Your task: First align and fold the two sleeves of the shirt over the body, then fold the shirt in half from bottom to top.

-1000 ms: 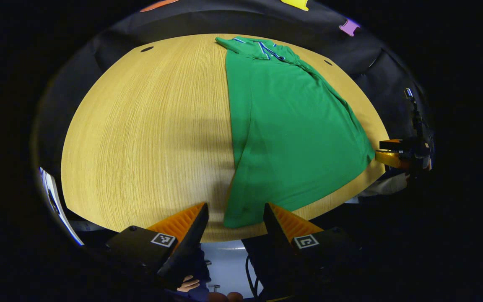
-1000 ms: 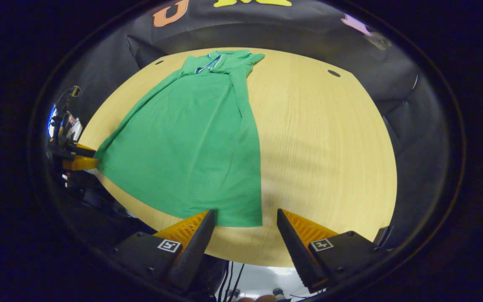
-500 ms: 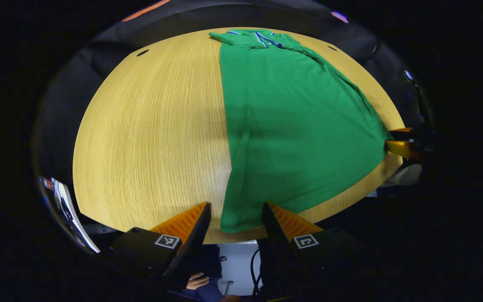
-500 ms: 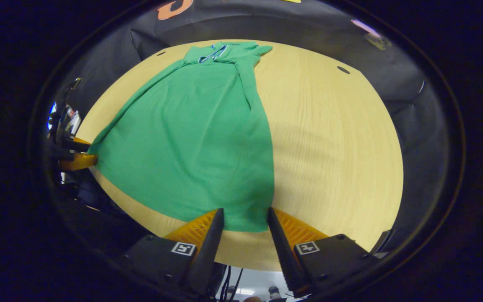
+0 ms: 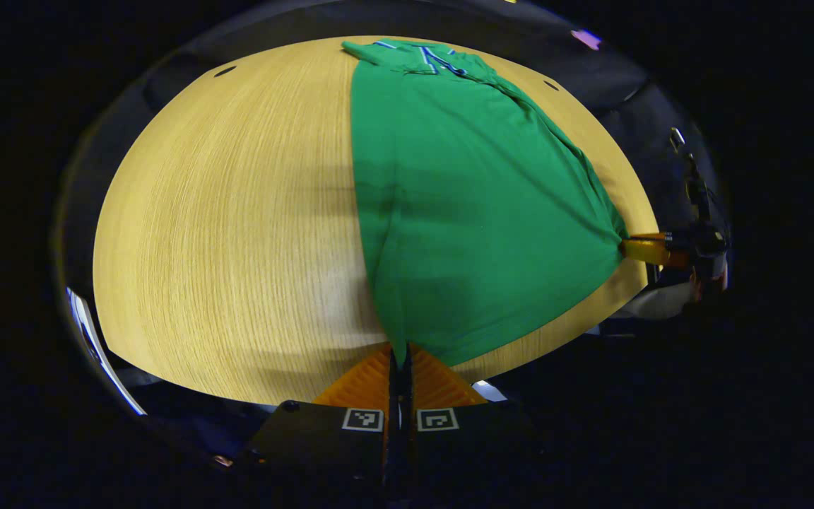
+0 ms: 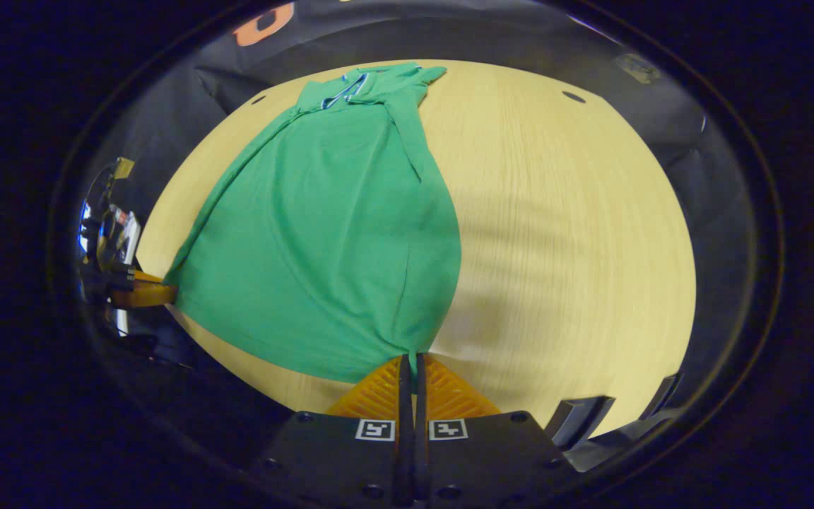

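My left gripper (image 5: 400,357) clamped on green shirt (image 5: 463,212) hem corner; my right gripper (image 6: 413,362) clamped on opposite corner, wooden table (image 5: 223,212) beneath.

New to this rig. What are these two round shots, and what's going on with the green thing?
No robot arm here: a person holds a two-finger gripper in each hand, and a fisheye camera rides on each, looking along its fingers. In the left gripper view, the left gripper is shut on one bottom corner of a green shirt. In the right gripper view, the right gripper is shut on the other bottom corner. Each view also catches the other gripper off to the side. The shirt lies on a wooden table, sleeves already folded in, collar at the far end.
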A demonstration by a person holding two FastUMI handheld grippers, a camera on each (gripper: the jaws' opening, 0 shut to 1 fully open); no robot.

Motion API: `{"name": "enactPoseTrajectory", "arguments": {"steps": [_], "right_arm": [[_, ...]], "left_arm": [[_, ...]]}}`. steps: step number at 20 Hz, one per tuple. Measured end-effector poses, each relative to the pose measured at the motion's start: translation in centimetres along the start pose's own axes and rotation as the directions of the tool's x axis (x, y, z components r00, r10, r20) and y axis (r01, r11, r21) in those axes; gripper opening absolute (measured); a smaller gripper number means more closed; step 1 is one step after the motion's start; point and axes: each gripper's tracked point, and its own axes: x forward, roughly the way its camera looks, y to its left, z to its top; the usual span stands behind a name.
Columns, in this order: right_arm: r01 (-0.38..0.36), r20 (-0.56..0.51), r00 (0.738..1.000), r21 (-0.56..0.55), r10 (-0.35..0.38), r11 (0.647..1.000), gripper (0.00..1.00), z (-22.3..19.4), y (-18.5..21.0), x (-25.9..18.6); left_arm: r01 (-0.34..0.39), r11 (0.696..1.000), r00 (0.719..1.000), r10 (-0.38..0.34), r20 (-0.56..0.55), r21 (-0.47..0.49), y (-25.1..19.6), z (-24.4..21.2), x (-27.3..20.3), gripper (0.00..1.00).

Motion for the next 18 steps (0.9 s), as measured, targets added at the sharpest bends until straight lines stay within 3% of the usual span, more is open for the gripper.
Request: {"name": "enactPoseTrajectory", "arguments": {"steps": [4,11,16,18], "right_arm": [[-0.070,0.003,0.998,0.079,0.070,0.994,0.03,1.1,0.5,-1.9],[-0.165,0.099,0.984,0.160,0.150,0.973,0.03,6.7,0.8,-5.6],[-0.225,0.170,0.967,0.225,0.189,0.948,0.02,11.5,0.4,-6.8],[-0.243,0.205,0.960,0.256,0.193,0.936,0.03,13.6,0.3,-7.3]], "left_arm": [[0.101,0.990,0.994,-0.095,0.061,-0.094,-0.5,1.9,-2.3,0.04],[0.135,0.989,0.978,-0.123,0.171,-0.059,-0.5,6.5,-5.3,0.03],[0.133,0.991,0.944,-0.123,0.306,-0.010,0.0,12.7,-7.8,0.03],[0.178,0.984,0.926,-0.171,0.336,0.010,-0.9,14.9,-8.5,0.03]]}}
